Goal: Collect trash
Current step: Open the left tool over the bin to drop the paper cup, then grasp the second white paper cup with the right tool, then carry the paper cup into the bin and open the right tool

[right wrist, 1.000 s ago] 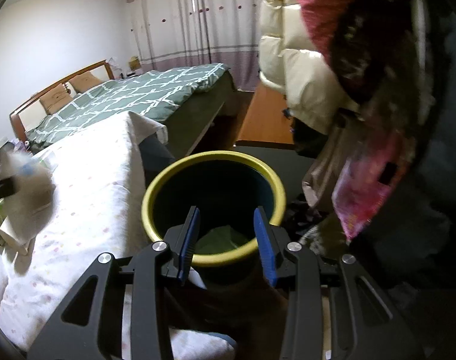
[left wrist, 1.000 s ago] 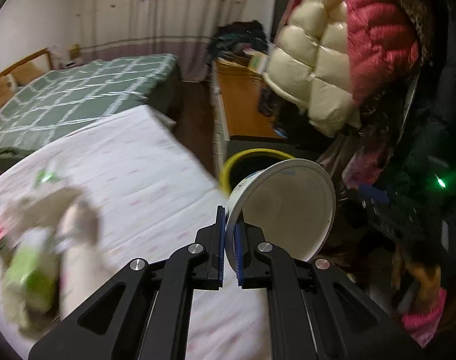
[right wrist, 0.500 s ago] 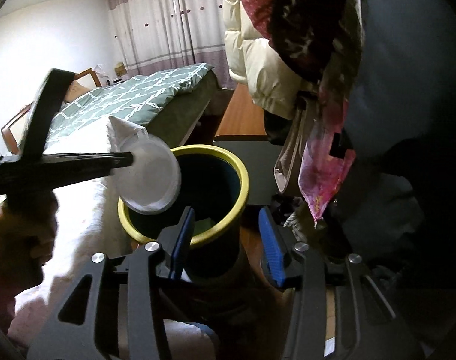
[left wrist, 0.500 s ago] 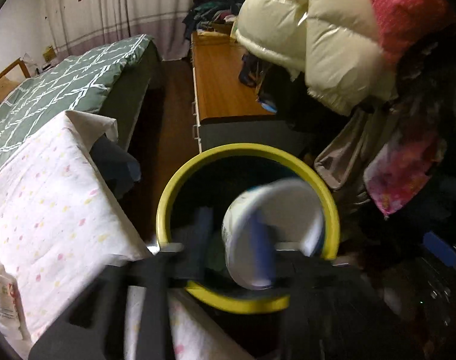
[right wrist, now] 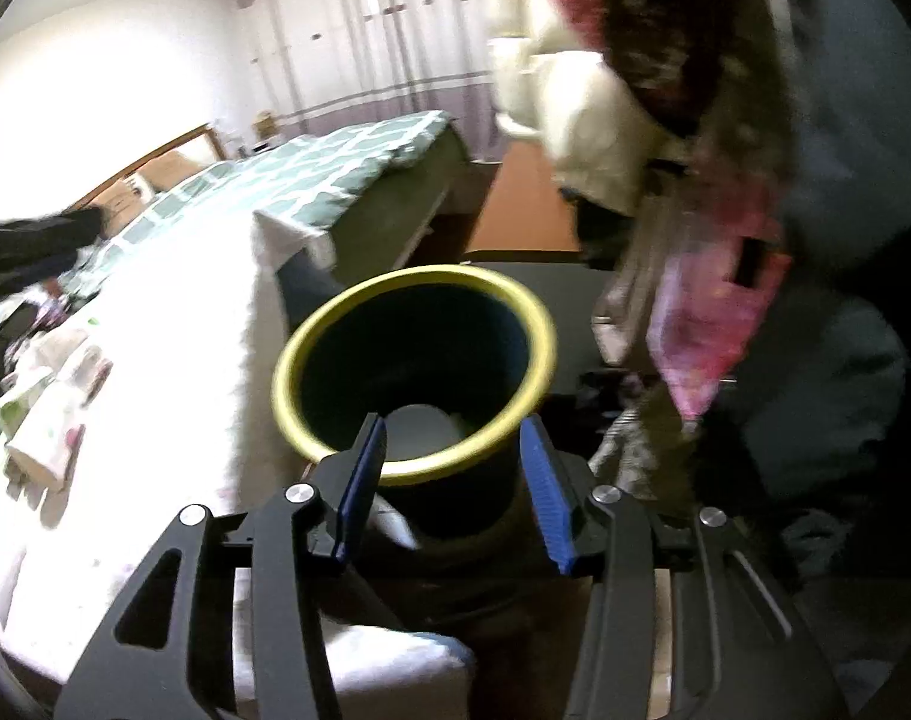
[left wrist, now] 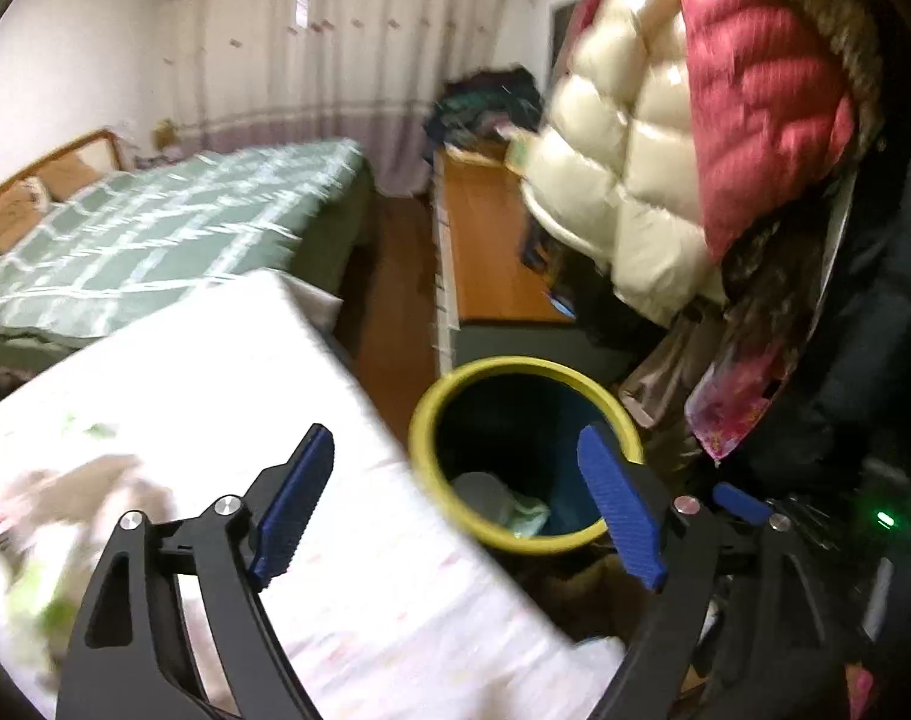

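Cup [right wrist: 422, 429] now inside bin [left wrist: 422, 420] | left gripper [left wrist: 461, 510] opening, emptied | right gripper [right wrist: 452, 486] parted, empty

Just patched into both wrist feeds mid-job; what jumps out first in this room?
The dark round bin with the bright yellow rim stands on the floor beside the white dotted bedsheet, with pale trash already at its bottom. The left tongs are opening, empty, over the sheet's edge and the bin. Puffy cream and red jackets hang upper right.
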`<state>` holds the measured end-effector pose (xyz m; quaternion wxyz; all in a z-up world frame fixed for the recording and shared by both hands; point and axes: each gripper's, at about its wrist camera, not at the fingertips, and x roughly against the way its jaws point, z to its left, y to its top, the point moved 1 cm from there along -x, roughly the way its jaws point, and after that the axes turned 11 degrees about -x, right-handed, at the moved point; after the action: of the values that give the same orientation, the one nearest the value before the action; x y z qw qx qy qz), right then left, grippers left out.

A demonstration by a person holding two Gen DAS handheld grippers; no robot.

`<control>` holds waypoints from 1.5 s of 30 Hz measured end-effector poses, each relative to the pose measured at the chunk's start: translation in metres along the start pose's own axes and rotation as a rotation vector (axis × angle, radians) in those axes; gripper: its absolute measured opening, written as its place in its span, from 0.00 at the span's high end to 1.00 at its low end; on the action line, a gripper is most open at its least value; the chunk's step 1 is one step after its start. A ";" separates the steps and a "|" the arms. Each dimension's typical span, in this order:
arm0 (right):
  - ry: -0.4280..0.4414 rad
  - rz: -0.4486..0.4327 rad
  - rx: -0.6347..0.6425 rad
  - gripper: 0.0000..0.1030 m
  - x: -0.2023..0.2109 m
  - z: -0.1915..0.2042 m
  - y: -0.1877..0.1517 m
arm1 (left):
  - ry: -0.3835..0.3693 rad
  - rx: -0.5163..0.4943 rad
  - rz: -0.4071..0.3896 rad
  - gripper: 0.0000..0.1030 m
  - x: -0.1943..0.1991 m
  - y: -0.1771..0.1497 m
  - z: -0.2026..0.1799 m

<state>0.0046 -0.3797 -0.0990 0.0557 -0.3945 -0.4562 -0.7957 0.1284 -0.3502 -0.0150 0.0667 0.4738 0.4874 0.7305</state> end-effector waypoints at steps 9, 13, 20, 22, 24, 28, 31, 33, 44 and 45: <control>0.199 0.082 0.166 0.55 -0.001 0.108 -0.033 | 0.354 0.218 -0.072 0.11 0.153 -0.088 0.111; 0.313 0.134 0.252 0.55 0.001 0.163 -0.058 | 0.438 0.280 -0.080 0.11 0.195 -0.124 0.141; 0.401 0.188 0.387 0.55 -0.004 0.243 -0.093 | 0.468 0.320 -0.087 0.11 0.227 -0.164 0.160; 0.394 0.185 0.408 0.55 -0.010 0.255 -0.096 | 0.461 0.330 -0.084 0.11 0.225 -0.170 0.161; 0.376 0.177 0.417 0.55 -0.016 0.269 -0.096 | 0.452 0.340 -0.081 0.11 0.227 -0.179 0.163; 0.337 0.176 0.428 0.59 -0.034 0.285 -0.093 | 0.440 0.354 -0.071 0.11 0.224 -0.188 0.163; 0.325 0.182 0.433 0.70 -0.042 0.291 -0.090 | 0.435 0.363 -0.065 0.11 0.223 -0.191 0.166; 0.318 0.178 0.430 0.77 -0.045 0.294 -0.087 | 0.432 0.373 -0.061 0.10 0.222 -0.194 0.168; 0.368 0.173 0.375 0.97 -0.024 0.276 -0.068 | 0.415 0.392 -0.042 0.10 0.214 -0.202 0.170; 0.374 0.170 0.362 0.97 -0.021 0.271 -0.064 | 0.413 0.390 -0.040 0.10 0.213 -0.202 0.169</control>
<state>0.1462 -0.1397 -0.0834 0.2750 -0.2613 -0.5380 -0.7528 0.0674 -0.0173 -0.0254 -0.1119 0.3089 0.6312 0.7026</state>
